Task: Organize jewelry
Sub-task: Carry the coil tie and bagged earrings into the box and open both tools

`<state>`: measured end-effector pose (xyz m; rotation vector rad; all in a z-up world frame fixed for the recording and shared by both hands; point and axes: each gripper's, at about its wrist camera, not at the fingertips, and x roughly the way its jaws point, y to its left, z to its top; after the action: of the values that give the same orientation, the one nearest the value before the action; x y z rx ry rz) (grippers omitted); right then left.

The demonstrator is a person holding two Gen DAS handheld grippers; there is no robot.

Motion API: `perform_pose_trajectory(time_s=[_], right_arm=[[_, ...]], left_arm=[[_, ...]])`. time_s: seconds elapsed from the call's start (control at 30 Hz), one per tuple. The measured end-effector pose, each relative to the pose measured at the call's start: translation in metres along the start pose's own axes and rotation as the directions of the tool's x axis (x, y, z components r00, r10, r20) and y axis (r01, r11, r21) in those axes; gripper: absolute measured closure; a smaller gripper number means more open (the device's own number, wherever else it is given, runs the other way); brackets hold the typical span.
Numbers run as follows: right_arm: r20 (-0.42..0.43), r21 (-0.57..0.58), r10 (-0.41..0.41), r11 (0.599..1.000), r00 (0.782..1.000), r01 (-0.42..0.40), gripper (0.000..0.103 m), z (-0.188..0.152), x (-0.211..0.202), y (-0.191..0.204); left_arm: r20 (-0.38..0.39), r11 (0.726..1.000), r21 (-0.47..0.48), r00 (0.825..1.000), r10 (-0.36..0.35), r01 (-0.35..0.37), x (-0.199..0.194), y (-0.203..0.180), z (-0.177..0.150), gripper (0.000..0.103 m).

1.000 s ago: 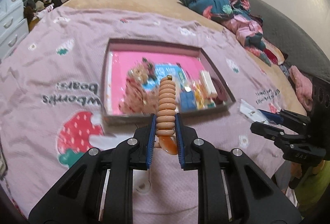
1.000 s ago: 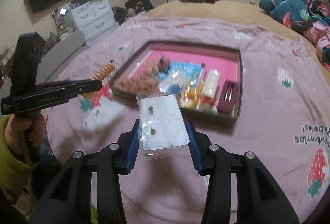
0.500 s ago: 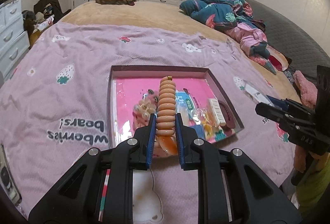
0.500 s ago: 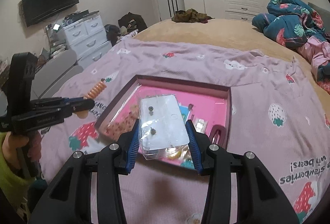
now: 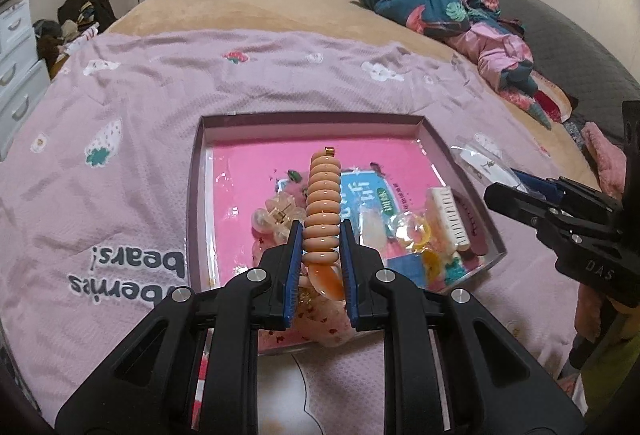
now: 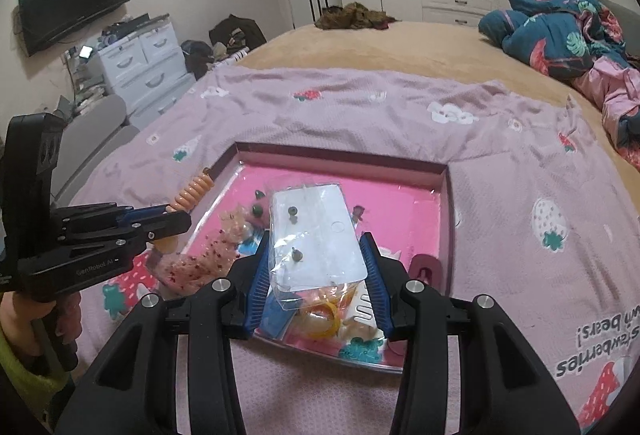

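Left wrist view: left gripper (image 5: 320, 235) clamped on coil hair tie (image 5: 323, 203), above tray (image 5: 312, 119). Right gripper (image 6: 316, 263) pinches earring packet (image 6: 316, 235), probably over tray's near corner. Advice: lower both before releasing, avoid clips already inside.

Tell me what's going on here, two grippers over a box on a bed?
A person is sorting jewelry. The left gripper is shut on an orange spiral hair tie; the right gripper grips a clear packet with small earrings on a white card. Both hover over the near edge of the pink-lined box, which already holds clips and other accessories. Neither item has been put down.
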<state>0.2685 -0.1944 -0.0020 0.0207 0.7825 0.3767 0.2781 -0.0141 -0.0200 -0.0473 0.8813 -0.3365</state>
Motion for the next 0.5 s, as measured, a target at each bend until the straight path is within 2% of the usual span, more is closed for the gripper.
perform_pose_trajectory(time_s=[0.3, 0.5], right_arm=[[-0.095, 0.038, -0.029, 0.999, 0.995, 0.032, 0.062, -0.021, 0.041, 0.002], [-0.126, 0.052, -0.049, 0.997, 0.991, 0.055, 0.061, -0.029, 0.058, 0.003]], left_arm=[[-0.036, 1.0, -0.009, 0.999, 0.015, -0.015, 0.019, 0.009, -0.012, 0.092], [-0.049, 1.0, -0.022, 0.999, 0.018, -0.02, 0.025, 0.015, -0.016, 0.092]])
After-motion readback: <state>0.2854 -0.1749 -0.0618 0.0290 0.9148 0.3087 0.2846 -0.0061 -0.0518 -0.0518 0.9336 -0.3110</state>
